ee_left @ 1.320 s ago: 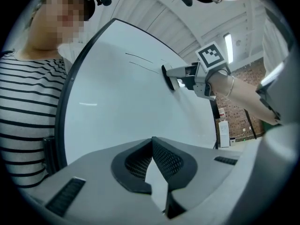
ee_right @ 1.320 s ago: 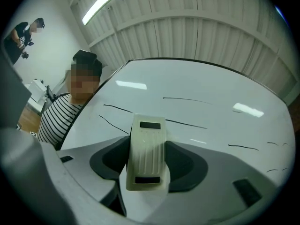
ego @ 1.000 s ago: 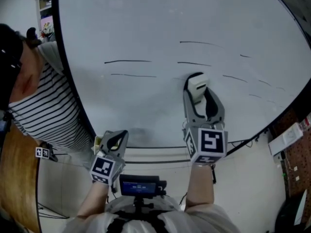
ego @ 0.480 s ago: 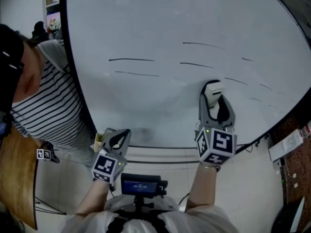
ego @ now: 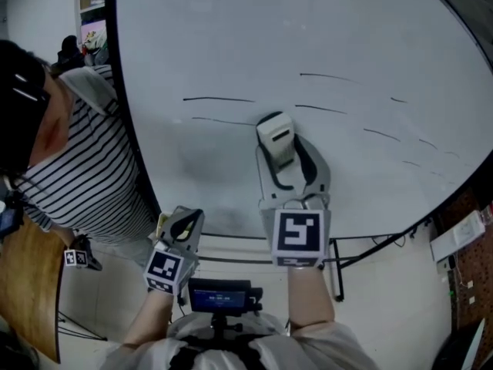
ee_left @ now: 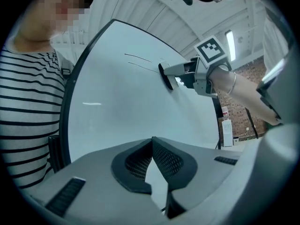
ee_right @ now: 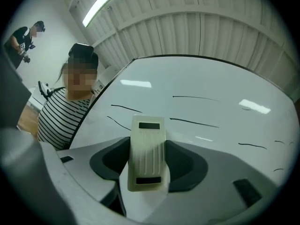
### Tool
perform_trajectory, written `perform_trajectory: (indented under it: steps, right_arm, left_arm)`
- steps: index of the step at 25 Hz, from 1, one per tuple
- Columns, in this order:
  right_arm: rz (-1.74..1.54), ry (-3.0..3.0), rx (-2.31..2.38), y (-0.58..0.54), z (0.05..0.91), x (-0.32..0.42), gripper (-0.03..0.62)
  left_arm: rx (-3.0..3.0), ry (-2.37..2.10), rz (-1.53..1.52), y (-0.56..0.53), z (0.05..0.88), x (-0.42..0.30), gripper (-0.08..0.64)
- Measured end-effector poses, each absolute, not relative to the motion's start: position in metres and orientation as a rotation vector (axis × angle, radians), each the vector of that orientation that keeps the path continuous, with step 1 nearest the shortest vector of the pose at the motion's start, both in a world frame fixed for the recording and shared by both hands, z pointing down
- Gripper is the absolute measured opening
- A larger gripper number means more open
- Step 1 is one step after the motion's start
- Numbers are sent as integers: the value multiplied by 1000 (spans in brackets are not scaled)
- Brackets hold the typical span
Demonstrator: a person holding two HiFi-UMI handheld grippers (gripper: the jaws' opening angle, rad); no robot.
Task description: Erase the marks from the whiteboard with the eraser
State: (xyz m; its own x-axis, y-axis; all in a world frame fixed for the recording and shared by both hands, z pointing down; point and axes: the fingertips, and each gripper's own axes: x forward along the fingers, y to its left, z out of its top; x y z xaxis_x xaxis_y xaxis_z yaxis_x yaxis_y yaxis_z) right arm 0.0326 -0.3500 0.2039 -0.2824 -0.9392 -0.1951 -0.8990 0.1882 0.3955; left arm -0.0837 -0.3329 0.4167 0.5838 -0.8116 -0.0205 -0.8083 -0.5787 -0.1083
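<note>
The eraser is gripped in the right gripper's jaws and pressed to the whiteboard by a mark for wiping, while the left gripper's jaws are closed, empty.

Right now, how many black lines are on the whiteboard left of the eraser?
2. One upper line and one lower line just beneath it; the lower one's right end reaches the eraser, so part may be hidden.

Person in striped shirt at left (wooden surface below); brick wall right.
</note>
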Motion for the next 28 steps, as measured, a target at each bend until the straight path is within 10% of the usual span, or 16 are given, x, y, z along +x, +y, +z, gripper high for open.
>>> perform_trajectory:
  steps: [28]
  right_arm:
    - [-570,-2203,2125,-339,216,149,247]
  left_arm:
    - [-2754,1301,-57,-325,414,-63,6]
